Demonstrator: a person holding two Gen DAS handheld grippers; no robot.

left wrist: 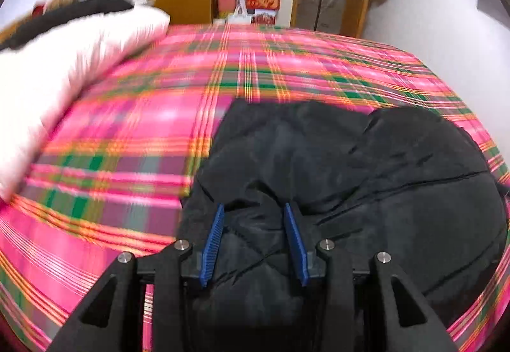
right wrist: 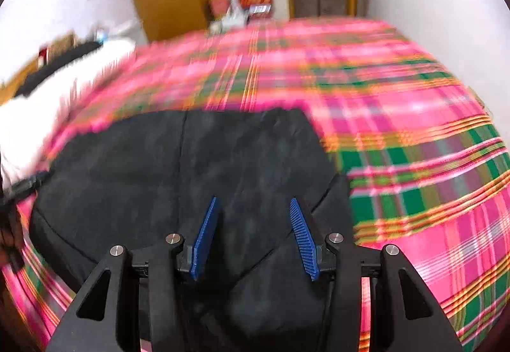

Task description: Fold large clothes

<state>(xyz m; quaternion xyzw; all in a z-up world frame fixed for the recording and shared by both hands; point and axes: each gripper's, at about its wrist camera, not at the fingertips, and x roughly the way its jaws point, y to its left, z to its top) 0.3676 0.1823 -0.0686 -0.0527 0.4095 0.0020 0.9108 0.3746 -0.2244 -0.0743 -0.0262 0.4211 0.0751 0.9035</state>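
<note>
Black padded jacket [left wrist: 350, 179] lying bunched on near part of plaid bed cover [left wrist: 159, 116]; soft, bulky, likely light and slippery. Left claw [left wrist: 253, 243] and right claw [right wrist: 253, 237] hovering half-spread over quilting, seemingly gripping nothing. Taking hold at hem corners looking best

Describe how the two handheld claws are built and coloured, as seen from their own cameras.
Both look alike. The left claw and right claw each have a matte black angular frame with triangular cut-outs, round silver bolt heads at the pivots, and two blue ribbed pads on black fingers. No cables, markings or sleeves show.
</note>
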